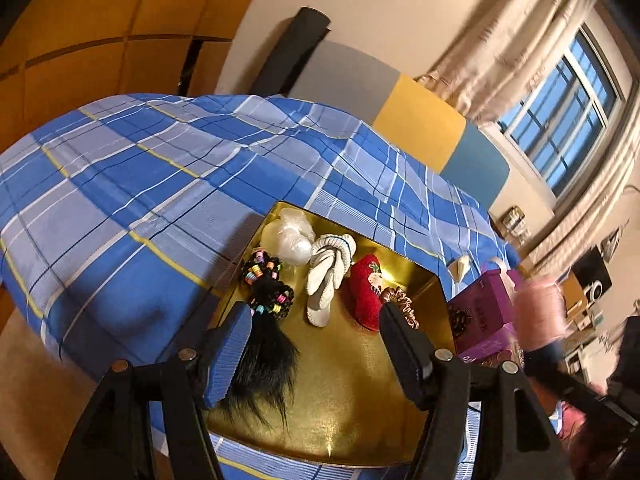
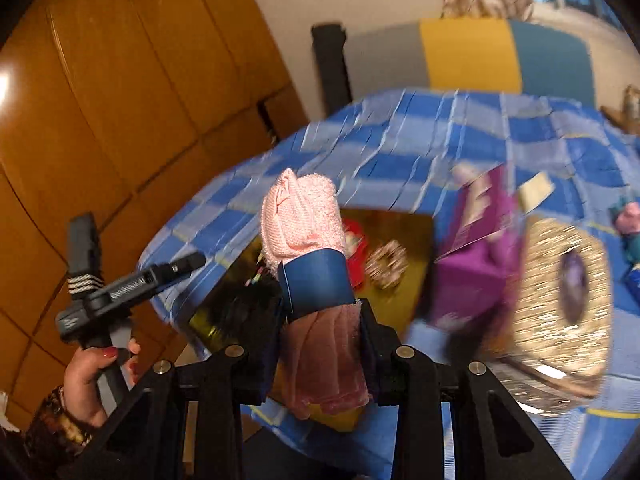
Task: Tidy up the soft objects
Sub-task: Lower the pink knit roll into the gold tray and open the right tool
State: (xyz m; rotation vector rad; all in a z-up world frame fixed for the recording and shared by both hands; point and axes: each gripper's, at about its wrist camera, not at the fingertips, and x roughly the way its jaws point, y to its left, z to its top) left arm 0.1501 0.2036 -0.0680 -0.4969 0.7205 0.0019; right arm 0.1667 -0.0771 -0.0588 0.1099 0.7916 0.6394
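Observation:
A gold tray [image 1: 352, 392] lies on the bed and holds a black hair tuft with beaded bands [image 1: 266, 320], white socks [image 1: 326, 276], a clear bag [image 1: 290, 236], a red felt piece [image 1: 366, 292] and a brown scrunchie [image 1: 406, 304]. My left gripper [image 1: 316, 356] is open and empty just above the tray's near half. My right gripper [image 2: 320, 280] is shut on a rolled pink knitted cloth [image 2: 302, 216], held above the tray [image 2: 404, 232]. That cloth shows blurred at the right of the left wrist view [image 1: 540, 308].
The bed has a blue plaid sheet [image 1: 160, 184]. A purple box [image 1: 486, 312] stands right of the tray, also in the right wrist view [image 2: 476, 276], with a gold glittery lid [image 2: 560, 312] beside it. A wooden wardrobe [image 2: 120, 120] stands at left.

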